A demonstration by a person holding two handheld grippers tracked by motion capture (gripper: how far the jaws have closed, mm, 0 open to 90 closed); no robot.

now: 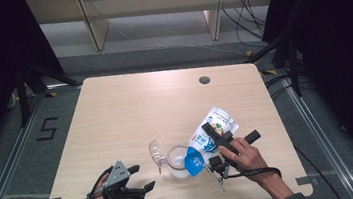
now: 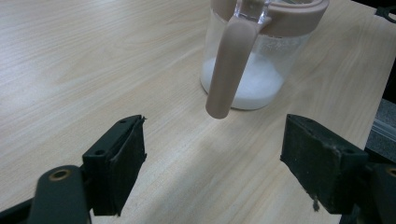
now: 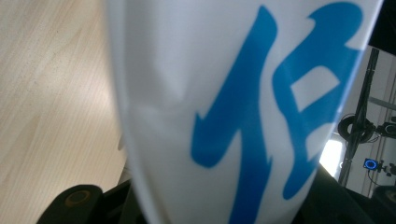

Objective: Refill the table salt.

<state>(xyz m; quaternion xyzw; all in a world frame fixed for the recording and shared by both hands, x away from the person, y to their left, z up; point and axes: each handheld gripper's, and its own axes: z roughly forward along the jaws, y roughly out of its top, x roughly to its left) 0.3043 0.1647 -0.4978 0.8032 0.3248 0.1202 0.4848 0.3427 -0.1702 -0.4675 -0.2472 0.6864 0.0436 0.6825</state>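
Note:
A white bag with blue print (image 1: pixel 213 125) hangs tilted over the table, its blue lower end above the mouth of a clear jug (image 1: pixel 175 162). My right gripper (image 1: pixel 216 146) is shut on the bag, which fills the space between its jaws as a white sheet with blue characters (image 3: pixel 224 93). The jug (image 2: pixel 252 70) has a pink rim and a pink handle (image 2: pixel 228 70), with white powder at its bottom. Near the front left of the table my left gripper (image 1: pixel 142 177) rests open, a short way from the jug. Its pads (image 2: pixel 123 163) stand wide apart on either side of bare wood.
The light wooden table (image 1: pixel 130 110) has a round cable hole (image 1: pixel 204 80) at the back right. The jug's clear lid (image 1: pixel 156 153) stands flipped up on its left side. Dark stands and cables surround the table on the floor.

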